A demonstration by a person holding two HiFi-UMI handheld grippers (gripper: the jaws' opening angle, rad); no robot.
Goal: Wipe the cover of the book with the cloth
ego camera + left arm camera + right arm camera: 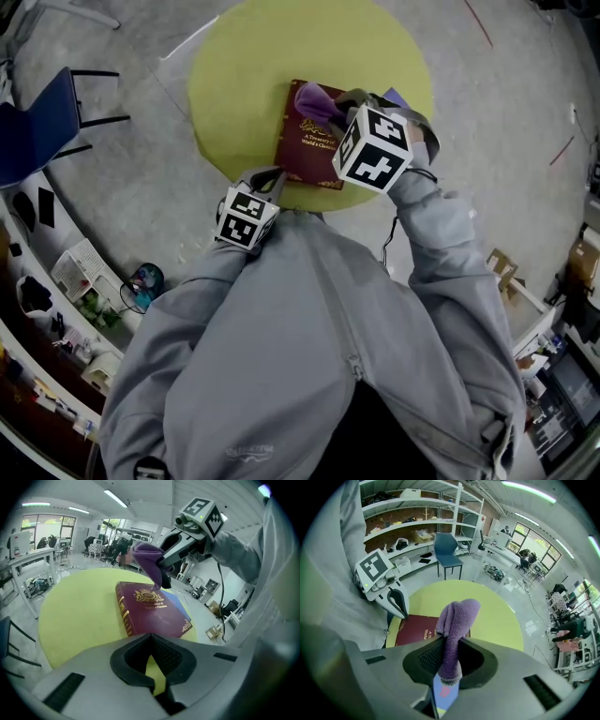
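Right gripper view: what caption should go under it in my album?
The right gripper pinches a purple cloth, red book on the yellow table beyond.

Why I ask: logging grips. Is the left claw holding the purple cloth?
No, the purple cloth is pinched in the right claw, and the left claw is empty.

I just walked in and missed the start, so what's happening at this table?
A person works two handheld claws over a round yellow table. The right claw grips a purple cloth and holds it over the far end of a maroon book lying flat. The left claw is shut and empty, close to the book's near corner.
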